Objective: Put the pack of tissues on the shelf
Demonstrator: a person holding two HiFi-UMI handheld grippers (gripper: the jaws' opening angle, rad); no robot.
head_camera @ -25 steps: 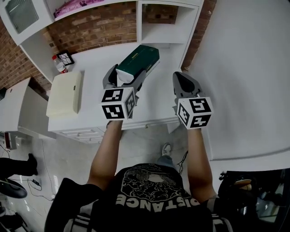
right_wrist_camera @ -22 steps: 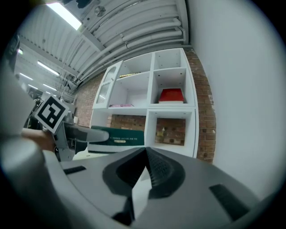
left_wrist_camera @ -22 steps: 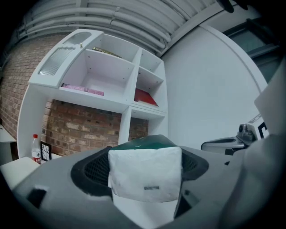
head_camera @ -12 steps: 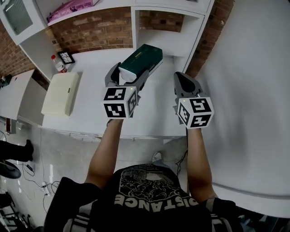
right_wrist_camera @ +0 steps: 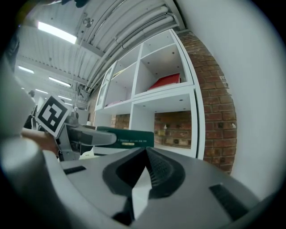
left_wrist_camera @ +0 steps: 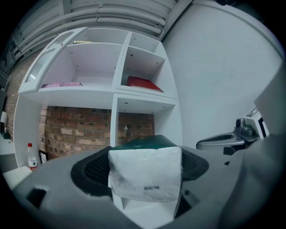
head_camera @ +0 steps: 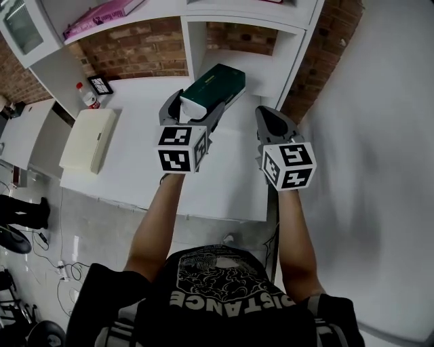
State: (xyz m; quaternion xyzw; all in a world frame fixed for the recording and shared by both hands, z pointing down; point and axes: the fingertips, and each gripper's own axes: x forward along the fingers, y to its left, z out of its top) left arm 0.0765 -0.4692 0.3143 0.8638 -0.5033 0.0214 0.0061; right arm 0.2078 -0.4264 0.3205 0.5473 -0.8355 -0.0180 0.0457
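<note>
Both grippers have come forward over the white desk (head_camera: 135, 169) in the past second, and the pack of tissues (head_camera: 215, 87) now sits closer to the shelf unit (head_camera: 193, 37) than it did. Nearest the camera, the person's bare forearms (head_camera: 159, 223) reach out side by side, each ending in a gripper with a marker cube. The left gripper (head_camera: 195, 110) has its two jaws clamped on the sides of the pack's near, white end. The pack is dark green along its length and points away from the person and a little to the right. It is held up off the desk, and its far end is close to the mouth of the low right compartment; it does not rest on any shelf board. The right gripper (head_camera: 270, 120) hangs just beside it, on the right, with its jaws pressed together and nothing between them. Further left on the desk lies a flat cream case (head_camera: 88, 139). Beyond it, against the brick wall (head_camera: 146, 47), stand a small bottle with a red cap (head_camera: 87, 96) and a small framed picture (head_camera: 100, 85). Above the brick, a pink box (head_camera: 102, 15) lies on a shelf board. The left gripper view shows a red thing (left_wrist_camera: 143, 82) leaning in a compartment higher up on the right. A plain white wall (head_camera: 380, 135) closes the scene on the right.
</note>
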